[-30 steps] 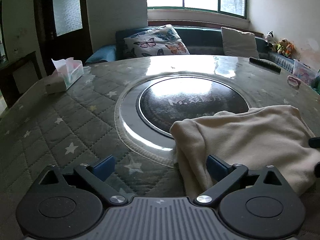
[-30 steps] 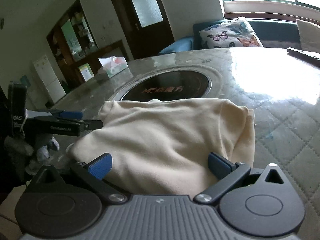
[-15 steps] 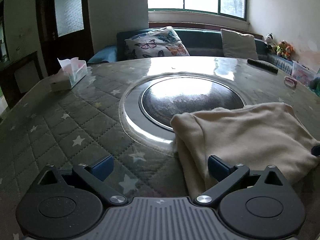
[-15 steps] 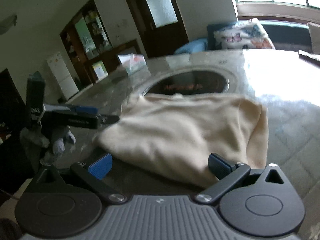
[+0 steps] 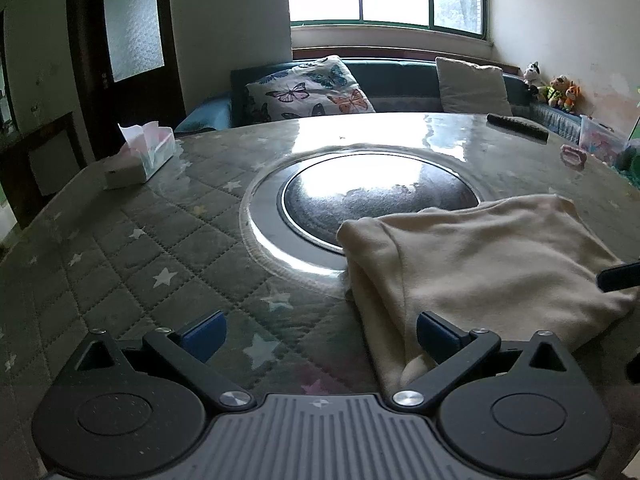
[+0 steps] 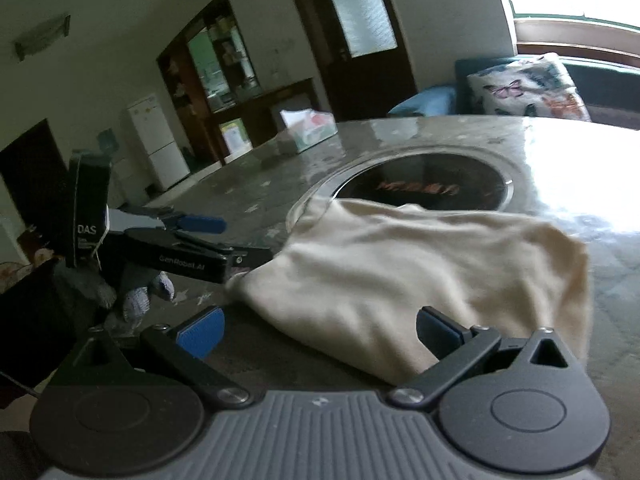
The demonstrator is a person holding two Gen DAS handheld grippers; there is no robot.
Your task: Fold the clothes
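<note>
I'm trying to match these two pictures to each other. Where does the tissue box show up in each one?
Left wrist view: the tissue box sits at middle left, near the table's far left edge.
Right wrist view: the tissue box is upper centre, at the table's far edge, in front of the dark door.
Shared landmark: the round dark insert in the table, which the cream garment partly overlaps.

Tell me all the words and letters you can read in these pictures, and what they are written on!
"DAS" on the upright black part of the left gripper, seen from the right wrist camera; smaller print under it is too small to read.
"GenRobot.AI" along the side of the same gripper.
Orange letters on the dark round plate in the table: too blurred to read.
Tissue box: no print readable.
</note>
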